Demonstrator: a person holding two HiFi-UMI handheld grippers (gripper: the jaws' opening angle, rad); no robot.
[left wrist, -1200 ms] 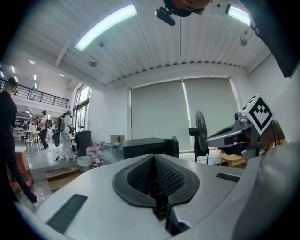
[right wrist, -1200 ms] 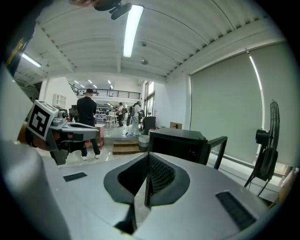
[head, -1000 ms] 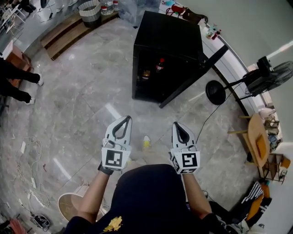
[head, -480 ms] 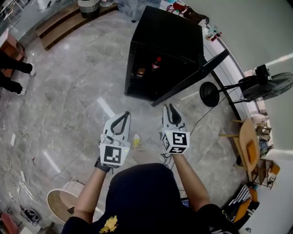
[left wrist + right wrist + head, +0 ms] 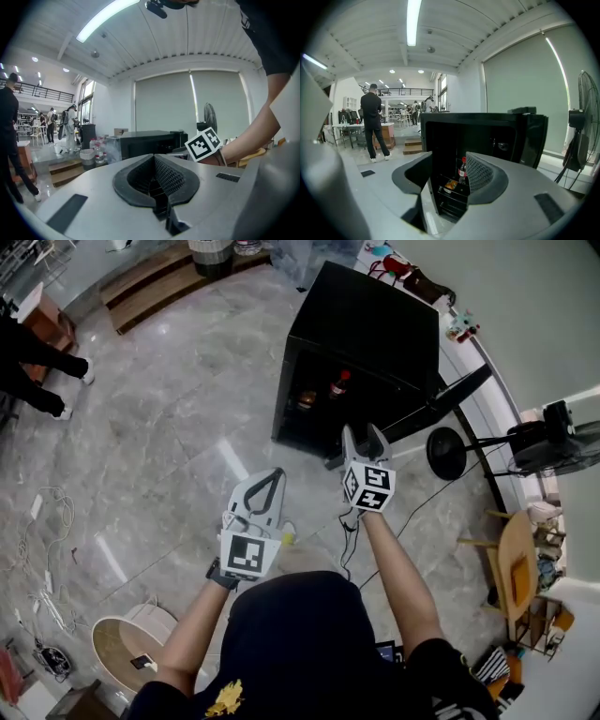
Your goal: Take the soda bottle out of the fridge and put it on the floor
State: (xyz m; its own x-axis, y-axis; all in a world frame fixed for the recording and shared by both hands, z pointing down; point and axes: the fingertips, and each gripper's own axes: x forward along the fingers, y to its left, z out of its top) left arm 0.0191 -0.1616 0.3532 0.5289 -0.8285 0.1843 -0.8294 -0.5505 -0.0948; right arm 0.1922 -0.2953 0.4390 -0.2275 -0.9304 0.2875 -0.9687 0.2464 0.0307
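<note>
A black mini fridge (image 5: 375, 338) stands on the marble floor with its door (image 5: 439, 401) swung open to the right. Inside, a soda bottle (image 5: 339, 385) with a red cap stands upright on a shelf. My right gripper (image 5: 366, 439) is held out in front of the fridge opening, short of it. Its jaws have just been opening and now stand open with nothing between them. In the right gripper view the soda bottle (image 5: 462, 170) shows far off through the gap. My left gripper (image 5: 266, 480) hangs back to the left, shut and empty.
An orange packet (image 5: 307, 399) lies on the shelf left of the bottle. A floor fan (image 5: 553, 432) and its base (image 5: 446, 454) stand right of the door, with a cord across the floor. A person's legs (image 5: 37, 381) are far left. Wooden steps (image 5: 159, 287) lie at the back.
My right gripper has moved forward towards the fridge and its jaws have gone from shut to open. The left gripper has followed a little way forward, still shut.
</note>
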